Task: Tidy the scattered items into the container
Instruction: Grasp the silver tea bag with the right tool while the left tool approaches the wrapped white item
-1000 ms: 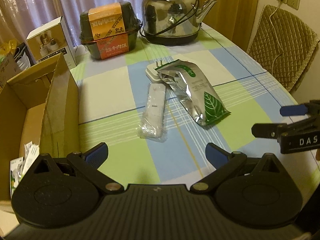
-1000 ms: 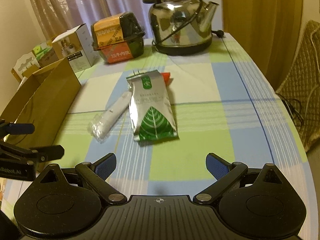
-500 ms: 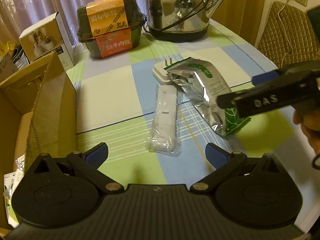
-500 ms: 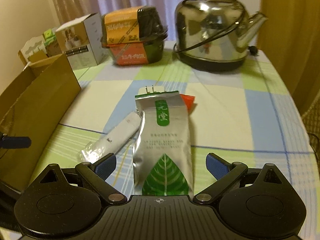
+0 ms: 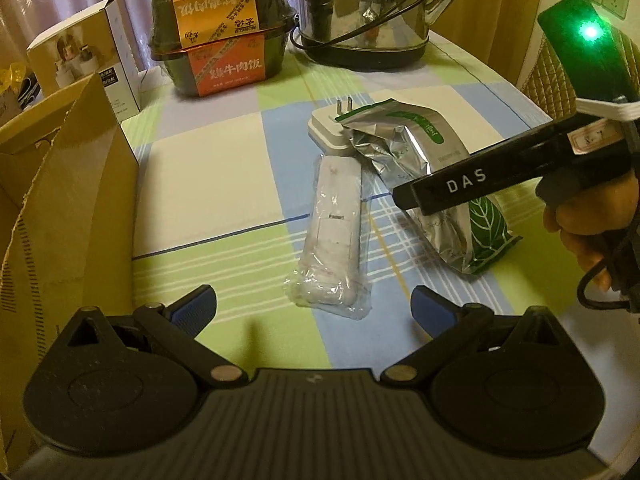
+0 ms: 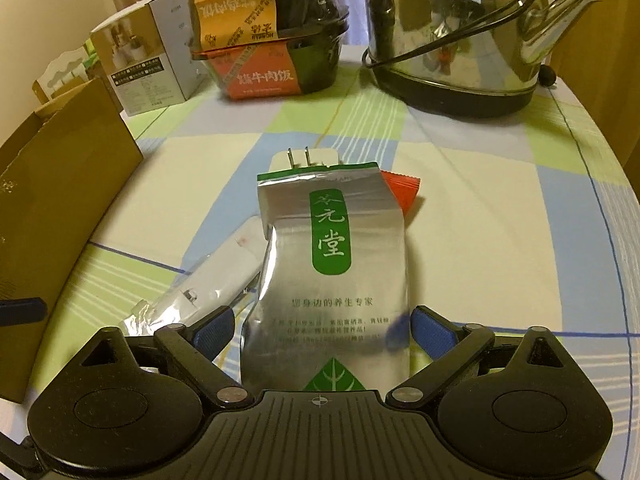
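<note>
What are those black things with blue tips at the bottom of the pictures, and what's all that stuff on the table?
They are hand-held grippers, one in each of a person's hands, each carrying a camera that looks along its two fingers. One picture is from the left gripper, the other from the right gripper. Both are open and hold nothing. The right one has its fingers either side of a silver pouch. Next to the pouch lie a wrapped white stick, a white plug and a red packet. The cardboard box on the left is where they go. A kettle stands behind.
</note>
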Motion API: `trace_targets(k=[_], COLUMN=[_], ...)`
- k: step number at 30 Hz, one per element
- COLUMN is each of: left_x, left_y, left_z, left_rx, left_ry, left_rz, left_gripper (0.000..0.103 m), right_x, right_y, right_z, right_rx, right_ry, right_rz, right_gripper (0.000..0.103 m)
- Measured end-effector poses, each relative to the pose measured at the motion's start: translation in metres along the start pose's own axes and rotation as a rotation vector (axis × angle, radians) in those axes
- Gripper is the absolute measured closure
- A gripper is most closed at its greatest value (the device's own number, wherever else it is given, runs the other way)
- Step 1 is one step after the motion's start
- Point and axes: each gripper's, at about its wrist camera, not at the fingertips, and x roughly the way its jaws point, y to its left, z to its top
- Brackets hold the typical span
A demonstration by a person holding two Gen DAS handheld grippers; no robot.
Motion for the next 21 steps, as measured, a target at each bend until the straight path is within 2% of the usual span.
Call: trace_targets(k=[2,4,6,8,14,21], left_x=[0.001,0.002,0.002,0.003,0.009,0.025], left_y=[0.000,0.001,0.001,0.001,-0.002,-0.025], left_z=[0.001,0.002,0.003,0.003,0.007,0.024], left_rx=[-0.006,-0.013,-0.018,-0.020,-0.027,0.074], left_ry=[0.001,-0.001,-0.003,-0.004,-0.009,-0.029], left_rz=[0.002,0.002,0.004,0.007,0.010,0.011], left_gripper=[0.001,0.001,0.001,0.001,0.002,0.005], right_x=[0.001,0.001,-0.003,-0.008,-0.034,-0.061], right_y=[0.000,0.000,0.003,0.004,-0.003,-0.022], right_z=[0.000,0.000,-0.001,-0.002,-0.018,-0.054], right_rx=[-0.002,-0.005,-0.016,-0.009,0.021,0.085], right_ry=[0.005,0.004,-0.002,-0.006,-0.002,-0.008], right_rz=[-0.005,0.004,-0.004,-0.015,-0.061,-0.112], right_gripper=[0.023,0.031,0.046,0.050,0.051,0.051])
